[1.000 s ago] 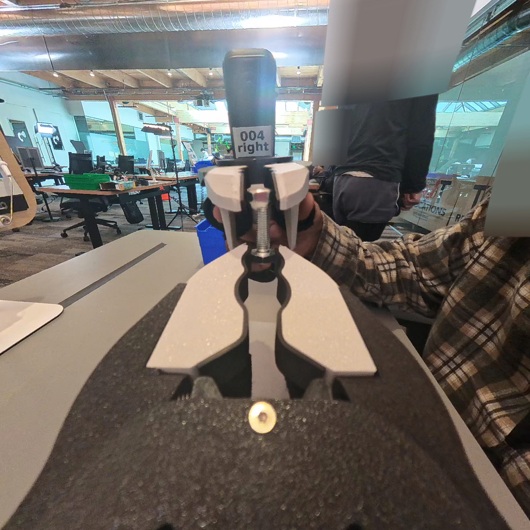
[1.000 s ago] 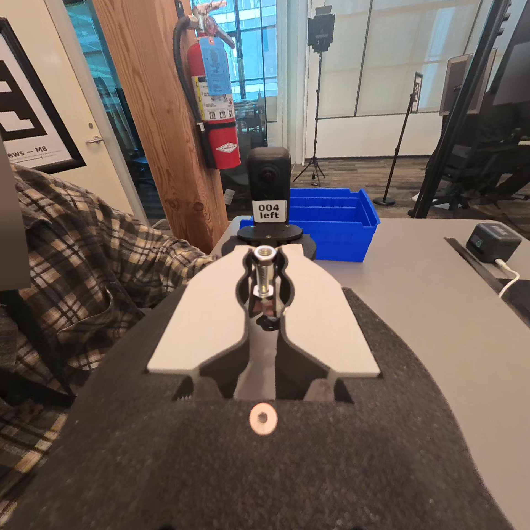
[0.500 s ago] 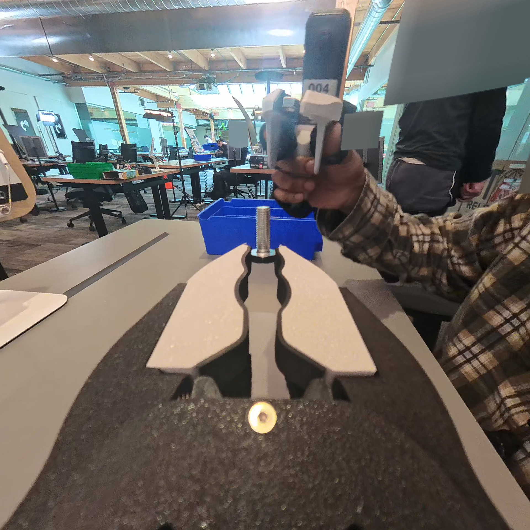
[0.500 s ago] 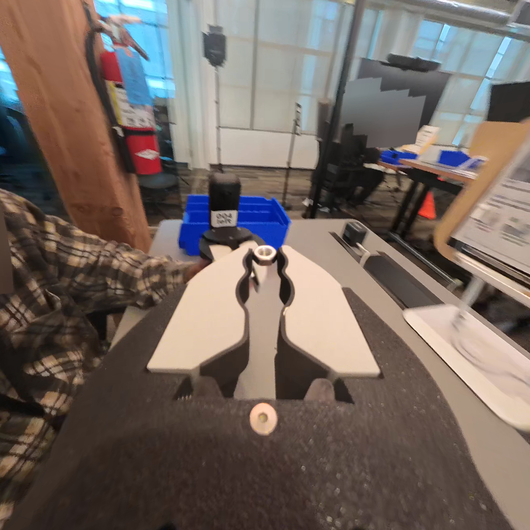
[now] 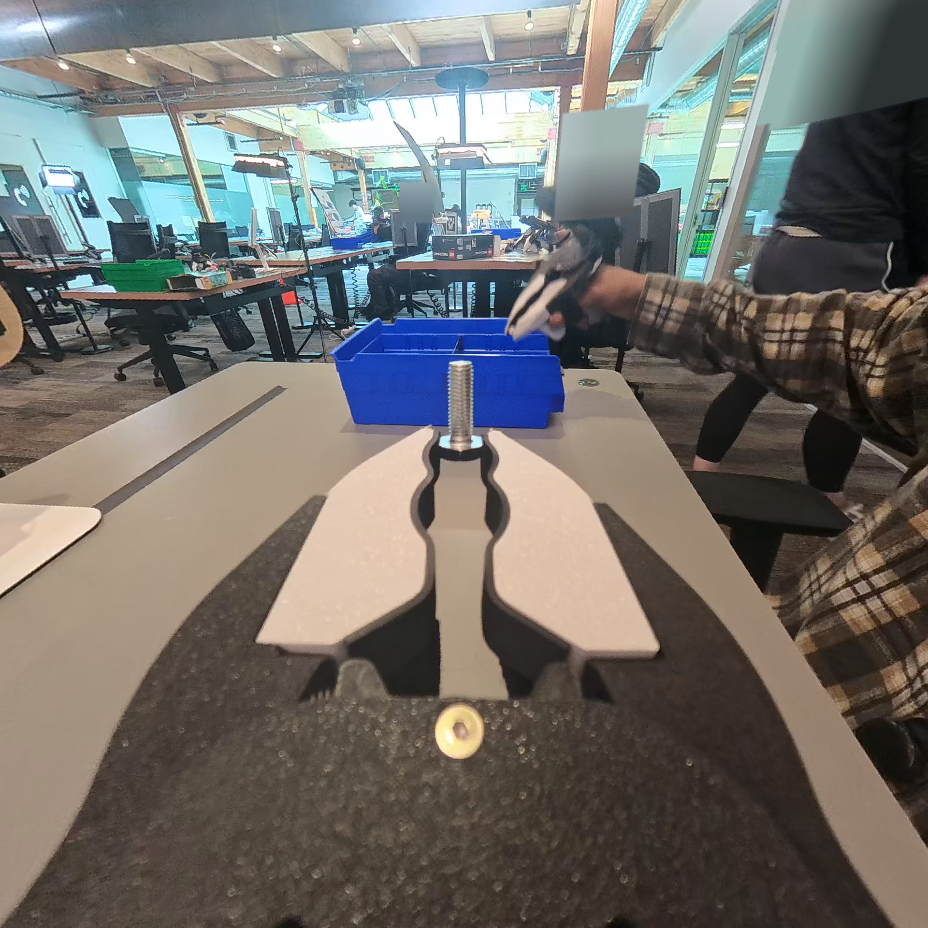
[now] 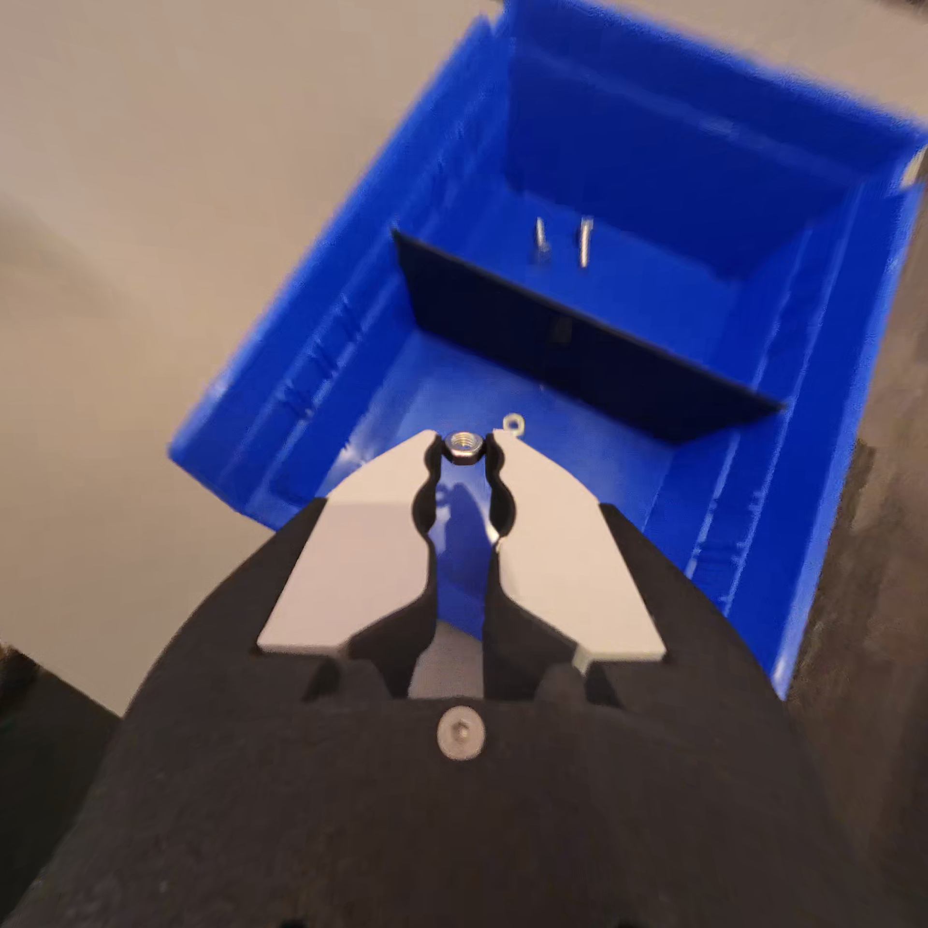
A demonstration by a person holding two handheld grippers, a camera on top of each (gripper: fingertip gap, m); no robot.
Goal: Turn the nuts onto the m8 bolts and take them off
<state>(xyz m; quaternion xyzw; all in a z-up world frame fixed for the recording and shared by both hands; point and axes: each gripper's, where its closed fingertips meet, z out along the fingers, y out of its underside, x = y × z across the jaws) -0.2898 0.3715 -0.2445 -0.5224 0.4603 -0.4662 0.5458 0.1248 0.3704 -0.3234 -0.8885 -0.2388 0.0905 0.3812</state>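
Observation:
My left gripper (image 5: 460, 444) is shut on the head of a silver M8 bolt (image 5: 460, 404) that stands upright, threads bare, in front of the blue bin (image 5: 401, 396). My right gripper (image 6: 464, 448) is shut on a silver nut (image 6: 464, 447) and points down over the near compartment of the blue bin (image 6: 743, 502). A washer (image 6: 513, 422) lies on that compartment's floor. Two bolts (image 6: 562, 243) lie in the far compartment behind a dark divider (image 6: 577, 341). In the left wrist view the right gripper (image 5: 540, 306) hangs blurred above the bin's right end.
The bin stands at the far end of a grey table (image 5: 176, 527). A white pad (image 5: 35, 537) lies at the table's left edge. A person in a plaid sleeve (image 5: 778, 341) holds the right gripper. Another person (image 5: 853, 241) stands behind. Desks and chairs fill the room beyond. My right fingertips sit around 45 cm from my left ones.
The right gripper took the nut off the bolt, lifted away, then swung over the blue bin and tilted down. The left gripper kept the bolt upright and still.

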